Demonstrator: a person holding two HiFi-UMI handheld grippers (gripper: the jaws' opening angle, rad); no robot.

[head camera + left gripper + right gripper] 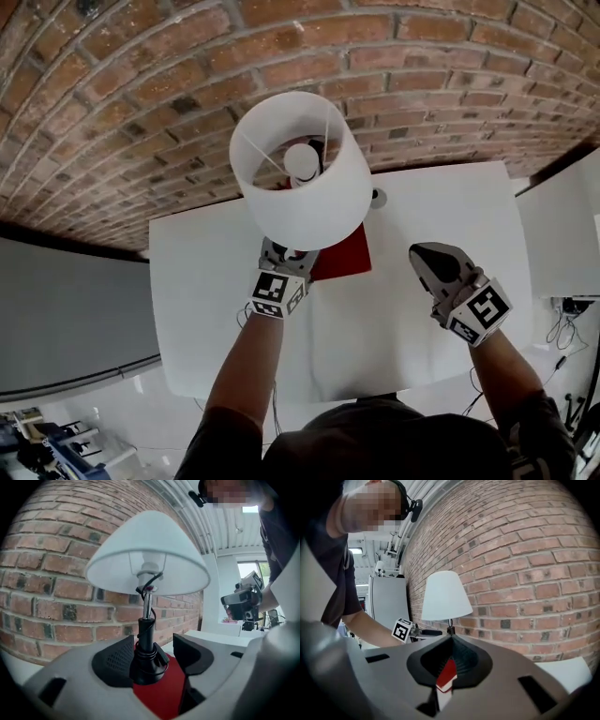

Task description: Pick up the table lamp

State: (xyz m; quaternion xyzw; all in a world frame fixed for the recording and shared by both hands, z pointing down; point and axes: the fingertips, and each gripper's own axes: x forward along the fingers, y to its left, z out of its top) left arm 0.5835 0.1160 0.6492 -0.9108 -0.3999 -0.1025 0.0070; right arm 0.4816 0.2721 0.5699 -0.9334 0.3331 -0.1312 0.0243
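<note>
Your left gripper [283, 253] sat open around the stem of the lamp [300, 178], over a red book [345, 255]; your right gripper [422, 253] was closed.

Lamp shade [298, 169]: plain white on my screen, with a white bulb inside.
Lamp stem [146, 641]: black at the foot, bright chrome above, with a black cord wound round it.
Slab under the lamp [345, 255]: flat red; I see a white edge on it in the right gripper view.
Table [216, 309]: white, unpatterned.
Wall [131, 84]: red-brown brick on the far side, some bricks darker, with pale grey mortar lines.
Left gripper [284, 255]: grey shell, black pads with a fine dotted grid, cube with black-and-white square markers.
Right gripper [427, 258]: the same grey, black ribbed pads, black-and-white cube.
Sleeves [225, 450]: dark, at the near edge.
</note>
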